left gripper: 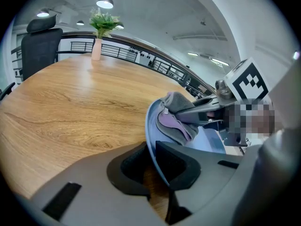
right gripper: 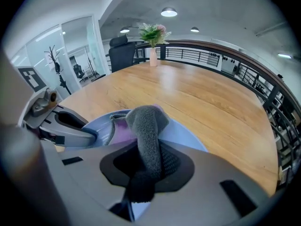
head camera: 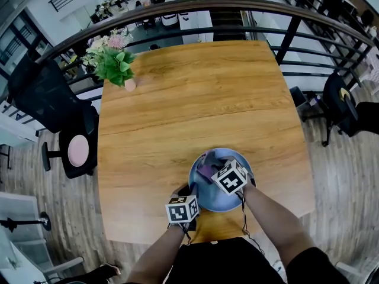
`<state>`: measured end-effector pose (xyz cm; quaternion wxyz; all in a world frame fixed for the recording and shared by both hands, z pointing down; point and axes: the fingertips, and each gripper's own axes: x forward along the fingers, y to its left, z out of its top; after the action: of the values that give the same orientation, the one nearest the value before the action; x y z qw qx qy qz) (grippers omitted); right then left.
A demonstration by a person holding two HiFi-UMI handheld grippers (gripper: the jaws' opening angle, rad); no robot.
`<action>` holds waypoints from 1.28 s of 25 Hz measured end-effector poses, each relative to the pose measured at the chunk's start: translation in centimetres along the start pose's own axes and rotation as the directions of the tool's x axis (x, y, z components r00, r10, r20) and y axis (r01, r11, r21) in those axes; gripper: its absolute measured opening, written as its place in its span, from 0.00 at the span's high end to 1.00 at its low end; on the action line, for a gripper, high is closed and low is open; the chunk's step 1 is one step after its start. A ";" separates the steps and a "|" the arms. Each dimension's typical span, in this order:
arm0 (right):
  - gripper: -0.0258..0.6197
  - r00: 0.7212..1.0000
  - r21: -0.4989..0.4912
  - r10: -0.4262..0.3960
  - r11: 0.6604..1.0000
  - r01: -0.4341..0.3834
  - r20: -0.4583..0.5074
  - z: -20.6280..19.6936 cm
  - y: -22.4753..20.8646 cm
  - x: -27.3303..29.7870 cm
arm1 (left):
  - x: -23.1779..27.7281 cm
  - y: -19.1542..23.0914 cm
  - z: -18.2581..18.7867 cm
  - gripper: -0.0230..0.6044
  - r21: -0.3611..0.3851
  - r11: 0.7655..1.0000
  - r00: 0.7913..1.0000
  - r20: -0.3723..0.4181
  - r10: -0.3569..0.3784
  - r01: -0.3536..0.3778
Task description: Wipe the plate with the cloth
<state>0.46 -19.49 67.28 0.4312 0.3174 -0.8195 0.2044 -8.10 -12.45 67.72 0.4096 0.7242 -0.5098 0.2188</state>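
Gripping the rim of the blue plate [head camera: 218, 203], the left tongs [left gripper: 151, 171] stand narrow on its edge, close to the near edge of the tabletop [head camera: 195, 99]. The right tongs [right gripper: 148, 168] are clamped on the grey-and-purple cloth [right gripper: 146, 124], which lies bunched on the plate. A vase of flowers [head camera: 115, 64] stands at the far left corner.

Beyond the plate [head camera: 216, 205], you have the wooden table [head camera: 201, 99] open to sweep across. Only 1 flower vase [head camera: 129, 84] stands in the way, at the far left corner, well apart. At the plate room is tight: your left gripper [left gripper: 151, 161] clamps the near rim, and your right gripper [right gripper: 146, 164] crowds the middle, pinching the cloth [right gripper: 146, 121].
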 end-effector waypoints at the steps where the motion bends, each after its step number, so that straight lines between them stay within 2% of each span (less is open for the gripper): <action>1: 0.85 1.000 0.004 -0.013 1.000 0.013 -0.007 -0.1 -0.4 -0.1 | 0.0 0.0 0.0 0.86 -0.001 1.000 1.000 0.000 0.000 0.000; 8: 0.85 0.991 -0.003 -0.118 0.993 0.118 -0.068 -1.4 -3.5 -1.4 | -0.1 0.0 0.0 0.86 0.001 1.000 1.000 0.000 0.003 -0.003; 16: 0.85 0.972 -0.013 -0.193 0.981 0.193 -0.135 -3.7 -6.2 -3.2 | -0.2 -0.3 -0.1 0.86 0.002 1.000 1.000 0.002 0.008 -0.008; 32: 0.85 0.966 0.051 -0.199 0.977 0.209 -0.163 -7.9 -6.3 -7.3 | -0.5 -0.4 -0.1 0.85 0.003 1.000 1.000 0.003 0.021 -0.021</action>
<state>12.53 -16.72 65.88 0.5021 0.3974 -0.7385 0.2109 -7.89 -12.05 67.25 0.4053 0.7198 -0.5177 0.2226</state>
